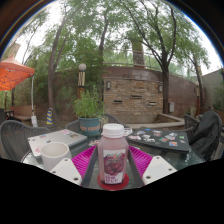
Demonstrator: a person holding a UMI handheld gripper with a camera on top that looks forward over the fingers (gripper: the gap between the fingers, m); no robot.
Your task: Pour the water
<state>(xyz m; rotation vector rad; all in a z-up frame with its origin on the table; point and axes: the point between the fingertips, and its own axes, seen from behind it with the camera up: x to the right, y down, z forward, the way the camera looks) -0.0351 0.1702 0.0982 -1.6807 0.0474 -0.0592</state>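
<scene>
A clear bottle [112, 150] with a white cap and a red-and-pink label stands upright between my fingers, over a round red disc [112, 184] on the dark table [150, 152]. My gripper [112, 166] is shut on the bottle; both dark fingertips lie flush against its sides and the pink pads [83, 158] flare out to either side. A white cup [54, 153] sits on the table just left of the left finger, upright and apart from the bottle.
Beyond the bottle stands a potted plant in a blue pot [89, 123]. A tray of small dishes [162, 138] lies at the right. Chairs flank the table on the left [12, 140] and right [206, 134]. A brick wall [135, 95] and an orange umbrella [12, 72] stand behind.
</scene>
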